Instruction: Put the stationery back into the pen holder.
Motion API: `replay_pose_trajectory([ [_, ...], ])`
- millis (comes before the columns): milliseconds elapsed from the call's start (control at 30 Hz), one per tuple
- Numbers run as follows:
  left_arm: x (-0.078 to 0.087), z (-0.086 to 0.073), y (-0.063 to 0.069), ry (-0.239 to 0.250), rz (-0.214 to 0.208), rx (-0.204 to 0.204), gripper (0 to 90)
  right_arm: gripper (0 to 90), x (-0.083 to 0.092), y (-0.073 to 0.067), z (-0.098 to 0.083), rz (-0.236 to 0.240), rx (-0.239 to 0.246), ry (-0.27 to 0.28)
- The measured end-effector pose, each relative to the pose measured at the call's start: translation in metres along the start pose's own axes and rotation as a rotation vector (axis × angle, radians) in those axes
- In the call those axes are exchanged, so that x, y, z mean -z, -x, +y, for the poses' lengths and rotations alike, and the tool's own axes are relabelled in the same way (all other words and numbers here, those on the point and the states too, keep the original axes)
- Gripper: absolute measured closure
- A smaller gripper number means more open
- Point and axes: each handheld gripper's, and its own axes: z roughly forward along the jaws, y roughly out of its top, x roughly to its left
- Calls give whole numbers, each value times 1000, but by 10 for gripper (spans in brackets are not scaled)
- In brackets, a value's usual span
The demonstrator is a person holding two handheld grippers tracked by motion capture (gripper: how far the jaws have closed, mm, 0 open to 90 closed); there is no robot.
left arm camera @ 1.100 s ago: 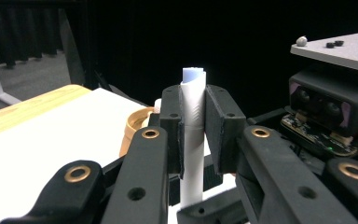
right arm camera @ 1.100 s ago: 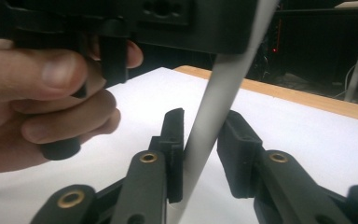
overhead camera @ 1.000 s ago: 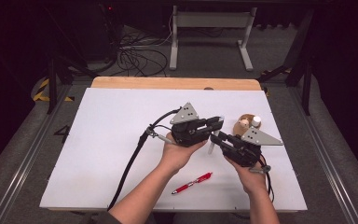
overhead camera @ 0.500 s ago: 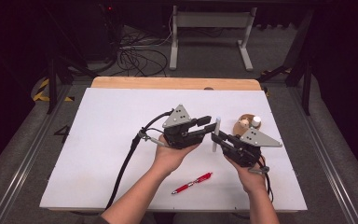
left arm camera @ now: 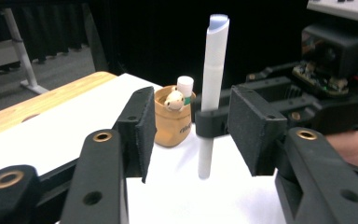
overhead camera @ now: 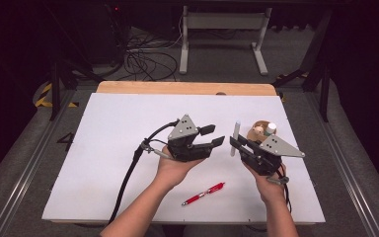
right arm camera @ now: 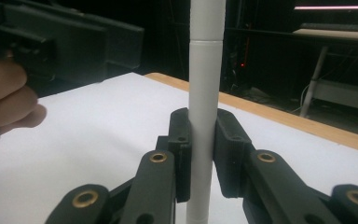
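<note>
A white pen stands upright above the white table, with my right gripper shut on its lower half. The right gripper view shows the pads pressing both sides of the pen. My left gripper is just left of it; its jaws have just been opening and stand apart with nothing gripped. In the left gripper view the pen rises a little beyond my left gripper, untouched by its pads.
A red pen lies on the white table near the front edge, between the two forearms. A small brown cup with white pieces in it stands behind the right gripper. Cables trail off the table's left front.
The left gripper's jaws have opened and let go of the white pen, and it has drawn back slightly to the left. The right gripper keeps holding the pen in place.
</note>
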Motion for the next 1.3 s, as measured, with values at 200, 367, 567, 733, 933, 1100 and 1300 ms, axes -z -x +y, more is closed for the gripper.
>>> replay_pose_trajectory([
  [200, 5, -3, 0, -14, 14, -11, 447, 788, 5, 6, 2, -39, 12, 19],
  [367, 7, -9, -3, -31, 18, -18, 404, 787, 7, 12, 1, -80, 23, 26],
  [567, 6, -17, -3, -56, 10, -14, 363, 787, 8, 21, 0, -134, 60, 46],
  [733, 7, -21, -3, -80, 11, -27, 340, 787, 9, 32, 0, -194, 68, 49],
  [933, 11, -25, -7, -82, 22, -17, 316, 787, 13, 47, 1, -259, 63, 74],
  [1100, 12, -27, -8, -86, 24, -14, 301, 787, 15, 59, 1, -327, 60, 89],
  [1300, 15, -30, -9, -91, 30, -14, 299, 787, 14, 73, -4, -390, 44, 102],
])
